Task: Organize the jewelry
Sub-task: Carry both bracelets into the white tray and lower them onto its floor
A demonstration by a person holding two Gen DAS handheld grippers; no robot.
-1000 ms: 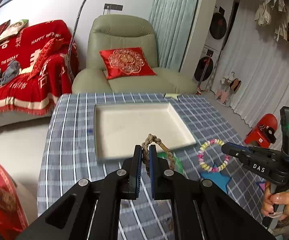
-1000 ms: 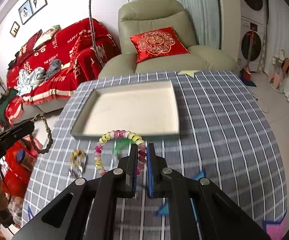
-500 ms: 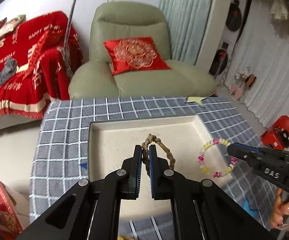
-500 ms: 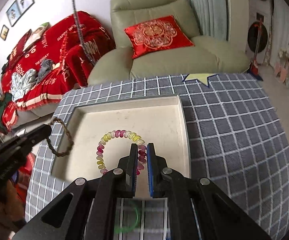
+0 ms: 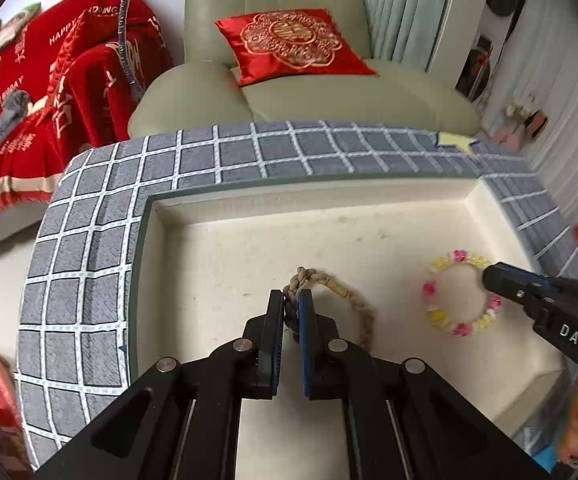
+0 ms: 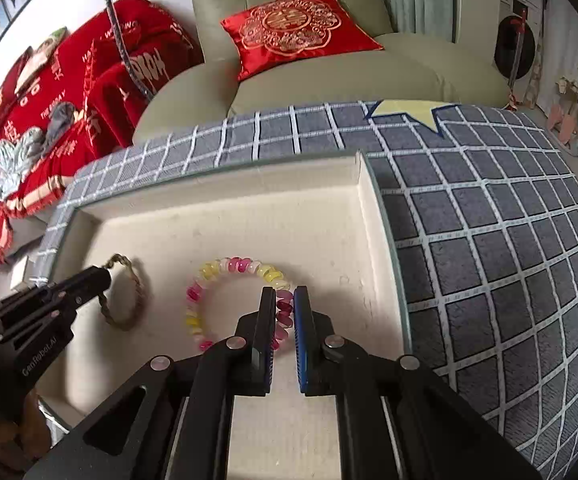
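Note:
A shallow cream tray [image 5: 249,200] [image 6: 225,196] lies on the grey checked tablecloth. My left gripper [image 5: 291,300] is shut on a braided brown rope bracelet [image 5: 345,296], held low over the tray floor; the bracelet also shows in the right wrist view [image 6: 129,300]. My right gripper [image 6: 285,296] is shut on a pink-and-yellow beaded bracelet [image 6: 225,268], low over the tray's right half; it also shows in the left wrist view [image 5: 449,292]. The right gripper [image 5: 493,276] sits to the right of the left gripper [image 6: 103,278].
The tablecloth [image 6: 489,220] surrounds the tray and bears a yellow star patch [image 6: 409,114] at the far edge. A green armchair with a red cushion [image 5: 293,44] stands behind the table. A red-covered sofa [image 6: 69,80] is at the left.
Both grippers have moved forward from the near part of the table to over the tray and come down close to its floor, each still holding its bracelet.

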